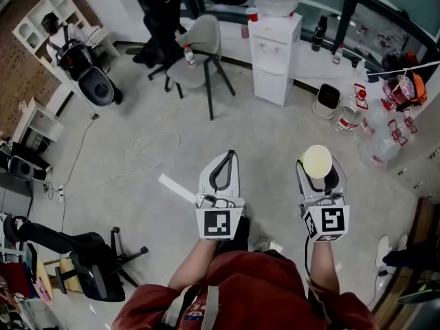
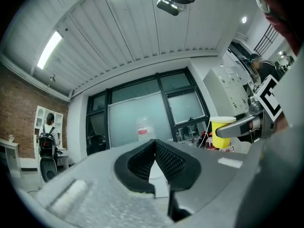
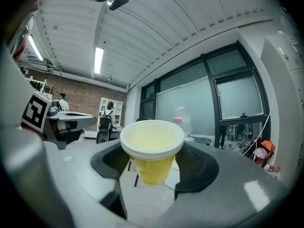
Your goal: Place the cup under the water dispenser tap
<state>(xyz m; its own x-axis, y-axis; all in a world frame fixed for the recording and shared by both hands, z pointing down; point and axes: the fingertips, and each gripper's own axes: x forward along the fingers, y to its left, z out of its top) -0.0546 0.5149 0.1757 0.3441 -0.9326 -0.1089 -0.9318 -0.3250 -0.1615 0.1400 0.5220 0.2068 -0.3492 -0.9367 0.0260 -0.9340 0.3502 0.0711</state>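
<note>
Yellow plastic cup (image 3: 152,148) stood upright, clamped between the jaws of the right gripper (image 3: 153,170). The left gripper (image 2: 155,146) was closed and empty.

grey chair (image 1: 199,43) at floor's far edge, white bin (image 1: 327,100) further right along it, looped cable (image 1: 155,146) and white strip (image 1: 177,188) mid-floor, tipped-over black office chair (image 1: 89,263) near-left corner, white shelf (image 1: 41,19) far-left corner, water bottles (image 1: 375,133) right edge

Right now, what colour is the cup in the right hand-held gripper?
The cup is yellow with a whitish rim; the right gripper view shows it best.
</note>
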